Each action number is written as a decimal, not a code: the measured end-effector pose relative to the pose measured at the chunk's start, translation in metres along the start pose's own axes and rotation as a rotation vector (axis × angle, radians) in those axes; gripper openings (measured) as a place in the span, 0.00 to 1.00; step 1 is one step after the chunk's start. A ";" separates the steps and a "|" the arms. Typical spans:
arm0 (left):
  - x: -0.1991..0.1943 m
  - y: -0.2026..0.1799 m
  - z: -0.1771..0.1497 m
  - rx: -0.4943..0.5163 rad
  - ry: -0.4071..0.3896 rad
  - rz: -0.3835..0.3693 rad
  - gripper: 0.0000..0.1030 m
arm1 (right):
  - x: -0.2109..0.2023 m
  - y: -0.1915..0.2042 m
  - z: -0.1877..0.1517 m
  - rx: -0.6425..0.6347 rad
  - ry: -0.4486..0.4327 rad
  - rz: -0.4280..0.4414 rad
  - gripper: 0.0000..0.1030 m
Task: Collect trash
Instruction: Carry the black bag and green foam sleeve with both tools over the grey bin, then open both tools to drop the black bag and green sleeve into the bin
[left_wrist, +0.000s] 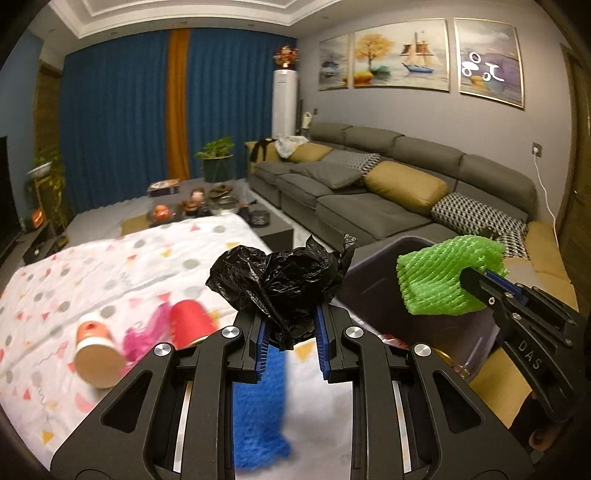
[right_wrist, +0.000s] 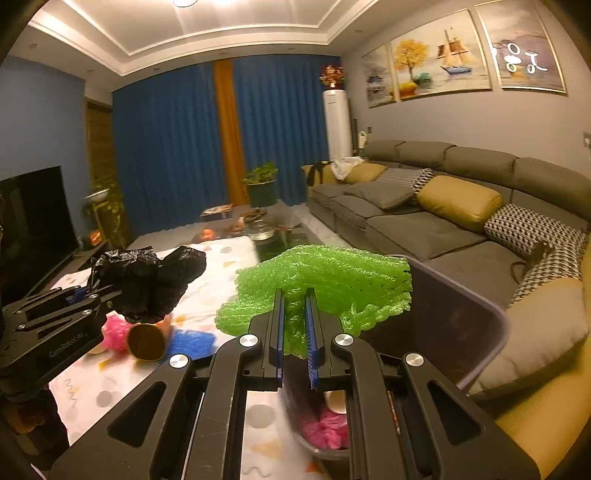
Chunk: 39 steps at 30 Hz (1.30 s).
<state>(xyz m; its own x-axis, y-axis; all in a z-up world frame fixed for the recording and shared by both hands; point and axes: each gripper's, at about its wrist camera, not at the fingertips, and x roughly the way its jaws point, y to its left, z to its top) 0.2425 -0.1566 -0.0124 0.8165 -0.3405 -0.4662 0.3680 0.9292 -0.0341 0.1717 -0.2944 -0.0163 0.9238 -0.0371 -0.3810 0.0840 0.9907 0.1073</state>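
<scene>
My left gripper (left_wrist: 290, 325) is shut on a crumpled black plastic bag (left_wrist: 280, 277), held above the table with the patterned white cloth (left_wrist: 74, 288); it also shows in the right wrist view (right_wrist: 147, 280). My right gripper (right_wrist: 295, 328) is shut on a green foam net (right_wrist: 325, 284), held over the dark bin (right_wrist: 465, 314); the net also shows in the left wrist view (left_wrist: 443, 273). On the cloth lie a red paper cup (left_wrist: 188, 321), a tipped paper cup (left_wrist: 96, 350), a pink foam net (left_wrist: 144, 336) and a blue foam net (left_wrist: 258, 406).
The bin (left_wrist: 424, 325) stands at the table's right edge and holds pink trash (right_wrist: 325, 428). A grey sofa (left_wrist: 388, 192) with cushions runs along the right wall. A dark coffee table (left_wrist: 207, 210) with several items lies beyond. A TV (right_wrist: 33, 221) is at the left.
</scene>
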 end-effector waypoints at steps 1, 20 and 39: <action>0.002 -0.004 0.001 0.003 0.000 -0.007 0.20 | 0.001 -0.003 0.000 0.004 -0.001 -0.009 0.11; 0.053 -0.059 0.006 0.029 0.043 -0.157 0.20 | 0.012 -0.050 -0.003 0.041 -0.009 -0.122 0.13; 0.084 -0.061 0.007 0.015 0.064 -0.220 0.21 | 0.025 -0.061 -0.007 0.072 0.004 -0.144 0.25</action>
<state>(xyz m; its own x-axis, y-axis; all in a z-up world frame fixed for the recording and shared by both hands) 0.2921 -0.2426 -0.0436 0.6861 -0.5240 -0.5046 0.5408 0.8314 -0.1281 0.1876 -0.3553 -0.0386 0.8988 -0.1775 -0.4007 0.2423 0.9631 0.1170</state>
